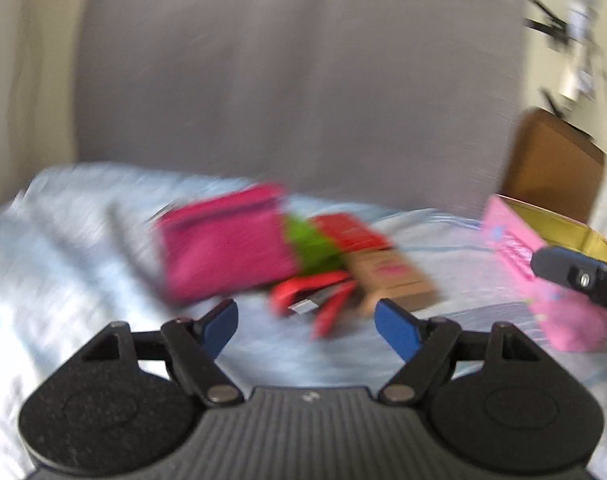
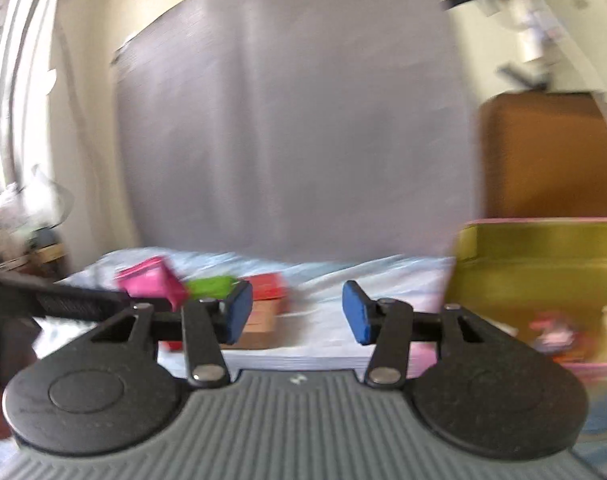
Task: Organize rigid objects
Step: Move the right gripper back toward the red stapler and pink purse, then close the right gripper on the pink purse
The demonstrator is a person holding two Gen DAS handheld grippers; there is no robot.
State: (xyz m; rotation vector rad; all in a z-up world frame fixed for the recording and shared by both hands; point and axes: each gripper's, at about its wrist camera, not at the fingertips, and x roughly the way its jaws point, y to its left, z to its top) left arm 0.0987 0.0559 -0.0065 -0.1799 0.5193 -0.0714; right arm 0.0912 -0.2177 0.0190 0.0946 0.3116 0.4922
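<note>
Now your left gripper [image 1: 306, 322] faces the pile on the pale blue bedsheet [image 1: 63, 248]: the flat tan cardboard box with a red end [image 1: 387, 276] lies just ahead and slightly right, its long axis running away up-left. Jaws apart, nothing between them, tilted gently down. Your right gripper [image 2: 297, 312], jaws also apart and empty, sits nearer the open pink tin with a gold interior [image 2: 535, 280].

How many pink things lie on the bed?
2: the pink pouch at the left of the pile, and the open pink box at the right. Blur may hide more.
</note>
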